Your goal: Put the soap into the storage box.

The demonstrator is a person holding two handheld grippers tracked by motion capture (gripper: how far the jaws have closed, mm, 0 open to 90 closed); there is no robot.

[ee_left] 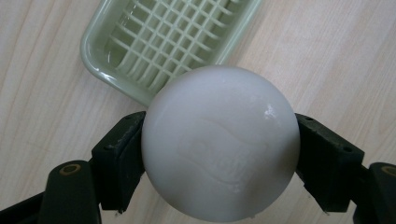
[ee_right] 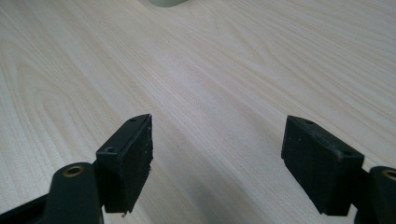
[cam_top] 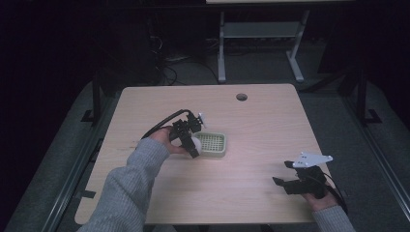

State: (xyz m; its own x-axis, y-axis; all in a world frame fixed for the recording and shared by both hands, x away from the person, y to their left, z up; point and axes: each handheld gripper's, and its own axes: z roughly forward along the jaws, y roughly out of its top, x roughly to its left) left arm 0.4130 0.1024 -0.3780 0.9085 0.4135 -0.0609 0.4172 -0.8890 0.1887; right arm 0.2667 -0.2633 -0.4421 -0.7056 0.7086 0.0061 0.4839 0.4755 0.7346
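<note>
Standing over a light wood table with rounded corners and a round cable hole near its far edge, dark floor and a grey desk frame behind it. Person's two forearms come in from the near side, grey sleeve on the left arm. Left hand sits mid-table holding the left gripper, cable looping off behind it. Right hand rests near the front right corner with the right gripper, grey three-cornered plate on top, well apart from everything else. Pale green tray with a grid bottom lies near the table centre, just right of the left gripper. White ball, smooth and glossy, is pinched between the left gripper's two black jaws, one pad on each side of it, in the left gripper view. Ball sits at the tray's near edge, overlapping its rim in that view; can't tell if it touches tray or table. Right gripper's jaws are spread wide in the right gripper view, bare wood between them, nothing held, pointing toward the table middle.
</note>
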